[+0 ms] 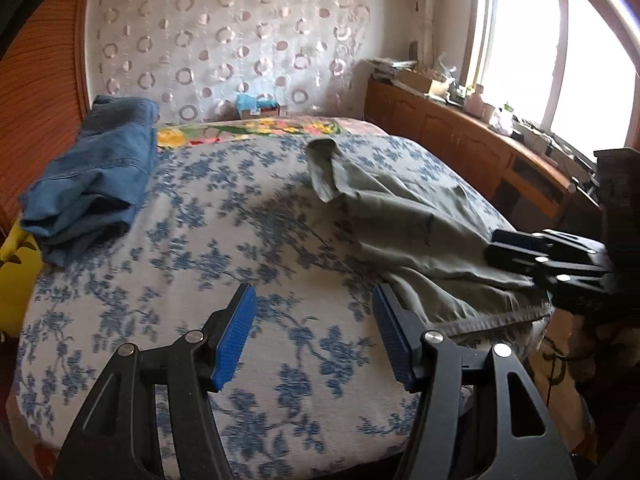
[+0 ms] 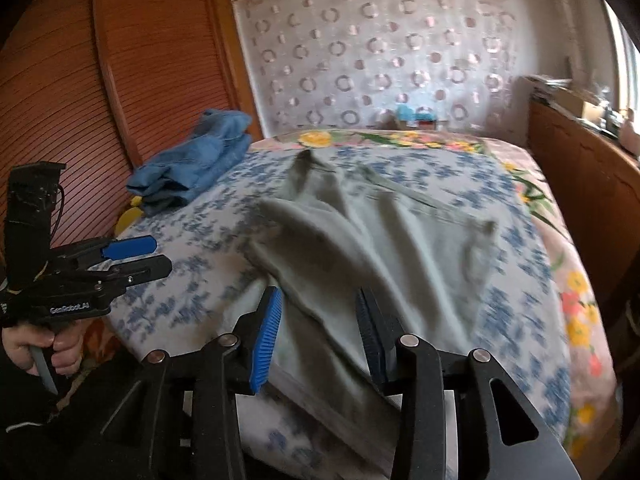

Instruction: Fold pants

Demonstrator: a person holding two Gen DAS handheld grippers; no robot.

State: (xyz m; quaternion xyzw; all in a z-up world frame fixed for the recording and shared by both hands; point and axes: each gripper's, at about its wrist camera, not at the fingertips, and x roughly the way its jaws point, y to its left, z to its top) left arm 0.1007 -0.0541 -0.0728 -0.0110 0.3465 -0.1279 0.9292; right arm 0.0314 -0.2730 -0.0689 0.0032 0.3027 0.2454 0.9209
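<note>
Grey-green pants [image 1: 404,216] lie crumpled on the bed's right side, the near edge hanging over the bed's front; they also show in the right wrist view [image 2: 384,248]. My left gripper [image 1: 314,334] is open and empty, over bare bedspread just left of the pants. My right gripper [image 2: 318,338] is open, its jaws astride the pants' near edge without gripping it. It shows from the side in the left wrist view [image 1: 520,252]. The left gripper shows at the left of the right wrist view [image 2: 156,256].
A folded pile of blue jeans [image 1: 96,176] lies at the bed's far left [image 2: 192,160]. The blue-flowered bedspread [image 1: 240,240] covers the bed. A wooden cabinet [image 1: 460,132] with clutter runs along the right under the window. A slatted wooden door [image 2: 100,80] stands at left.
</note>
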